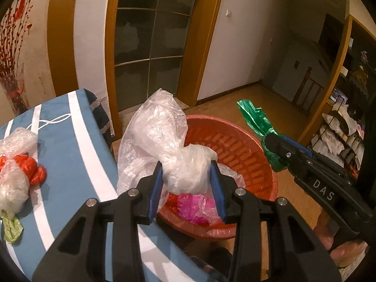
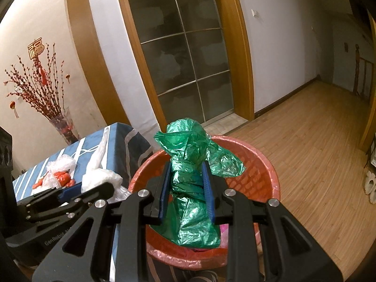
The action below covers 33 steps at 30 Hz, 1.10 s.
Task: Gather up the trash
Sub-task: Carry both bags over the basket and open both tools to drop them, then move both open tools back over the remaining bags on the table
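My left gripper is shut on a clear plastic bag and holds it over the near rim of a red basket. A pink bag lies in the basket. My right gripper is shut on a green plastic bag above the same red basket. The right gripper also shows in the left wrist view, with the green bag sticking out of it. The left gripper shows in the right wrist view with the clear bag.
A blue table with white stripes stands left of the basket. On it lie a clear and red bag bundle, a green scrap and a white cord. A glass door and wooden floor lie beyond.
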Motion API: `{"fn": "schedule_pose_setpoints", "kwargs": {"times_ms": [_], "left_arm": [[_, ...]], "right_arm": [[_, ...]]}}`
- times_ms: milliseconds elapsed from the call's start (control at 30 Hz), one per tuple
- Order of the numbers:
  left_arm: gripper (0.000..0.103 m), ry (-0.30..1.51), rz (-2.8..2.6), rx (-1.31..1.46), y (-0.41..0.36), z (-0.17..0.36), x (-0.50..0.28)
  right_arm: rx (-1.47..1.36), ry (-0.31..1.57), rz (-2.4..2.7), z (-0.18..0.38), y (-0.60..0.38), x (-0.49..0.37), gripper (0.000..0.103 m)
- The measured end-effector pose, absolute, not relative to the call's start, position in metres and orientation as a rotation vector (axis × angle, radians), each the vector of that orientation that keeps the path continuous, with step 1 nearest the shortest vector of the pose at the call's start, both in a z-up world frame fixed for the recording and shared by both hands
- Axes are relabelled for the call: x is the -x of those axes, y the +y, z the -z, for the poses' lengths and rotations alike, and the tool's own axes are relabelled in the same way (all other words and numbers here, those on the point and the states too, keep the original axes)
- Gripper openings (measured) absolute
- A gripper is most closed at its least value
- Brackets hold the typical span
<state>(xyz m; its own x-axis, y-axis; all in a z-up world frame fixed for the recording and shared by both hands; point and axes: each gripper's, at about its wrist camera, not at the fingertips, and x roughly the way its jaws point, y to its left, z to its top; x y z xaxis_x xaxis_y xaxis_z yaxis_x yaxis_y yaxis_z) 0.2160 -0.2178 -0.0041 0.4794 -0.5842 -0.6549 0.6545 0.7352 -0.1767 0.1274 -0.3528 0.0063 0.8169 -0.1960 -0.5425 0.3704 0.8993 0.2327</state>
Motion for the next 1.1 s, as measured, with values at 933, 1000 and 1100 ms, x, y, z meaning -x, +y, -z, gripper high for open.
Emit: {"fn": "schedule_pose_setpoints", "kwargs": {"times_ms": [933,1000,1100], "left_arm": [[0.081,0.803,0.576,-0.137,-0.181,0.040,-0.242],[0.082,0.803,0.563,-0.136,-0.174,0.040,-0.242],[0.082,0.804,0.547,-0.132,-0.165,0.040,-0.240]], "right_arm": [[-0.361,0.590,0.368,0.017,-0.368,-0.131,0.067],[-0.357,0.595,0.366,0.017,-0.365,-0.132,0.067],[-0.350,0.601,0.360,0.017,-0.359,-0.133,0.067]]}}
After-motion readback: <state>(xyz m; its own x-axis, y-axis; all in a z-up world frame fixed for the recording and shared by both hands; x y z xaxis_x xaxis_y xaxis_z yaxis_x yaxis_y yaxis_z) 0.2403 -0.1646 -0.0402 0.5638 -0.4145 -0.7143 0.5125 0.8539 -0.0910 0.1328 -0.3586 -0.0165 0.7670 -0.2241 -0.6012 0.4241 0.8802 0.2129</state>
